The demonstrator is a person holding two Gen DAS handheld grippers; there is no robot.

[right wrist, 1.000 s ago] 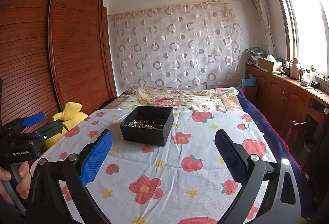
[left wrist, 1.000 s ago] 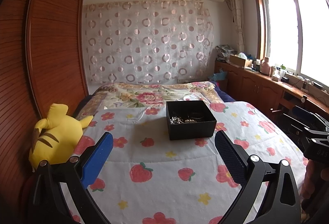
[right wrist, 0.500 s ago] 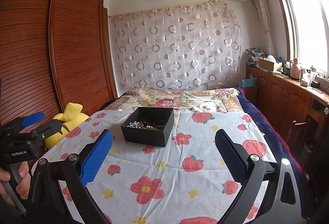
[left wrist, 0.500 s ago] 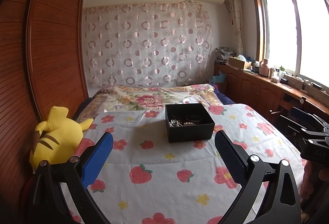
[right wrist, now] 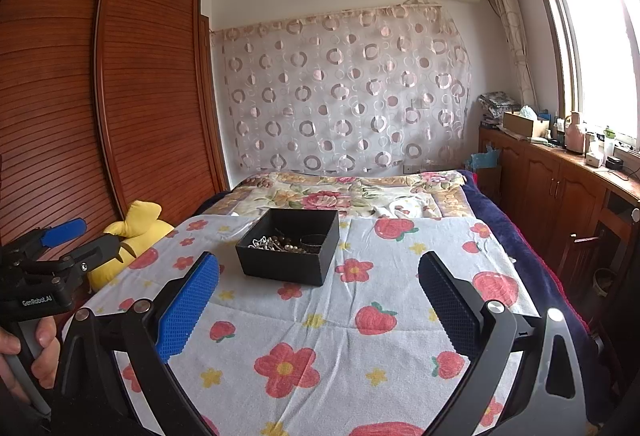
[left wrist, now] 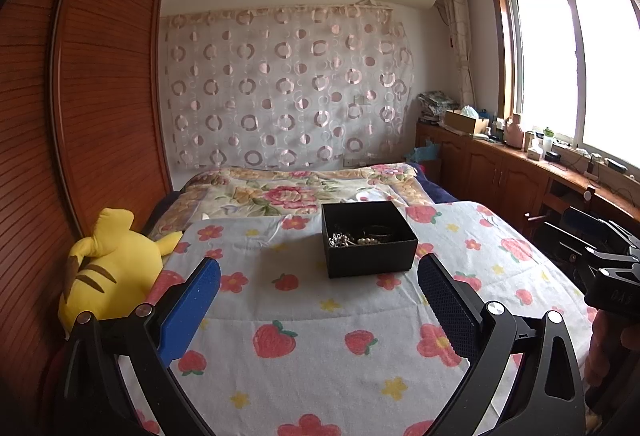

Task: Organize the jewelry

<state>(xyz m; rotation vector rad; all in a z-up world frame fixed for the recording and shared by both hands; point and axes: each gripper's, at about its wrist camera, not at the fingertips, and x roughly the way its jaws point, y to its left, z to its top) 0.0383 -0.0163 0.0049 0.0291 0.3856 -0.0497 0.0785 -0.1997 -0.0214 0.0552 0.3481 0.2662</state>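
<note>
Blue pads line both tools, and we hold each with jaws wide apart and nothing between them: the left gripper (left wrist: 318,290) and the right gripper (right wrist: 318,284) hover low over the quilt (right wrist: 320,336), short of the target. Ahead of both, near the middle of the bed, the box (right wrist: 289,253) sits open-topped on the quilt, apart from either tool.

We judge the box to be light, stiff card; a pinch on one wall should lift it, though the soft quilt beneath may let it tip. Its long axis runs roughly away from us toward the curtain (right wrist: 344,92), slightly skewed in the right view.

Inside lies the jewelry (right wrist: 280,244): a silvery chain cluster, a bead strand and a dark band, heaped against the near wall. We expect these pieces to be light, limp, slippery and prone to tangling. Take one strand at a time, by a bead run. Individual piece orientation is too small to tell.
</note>
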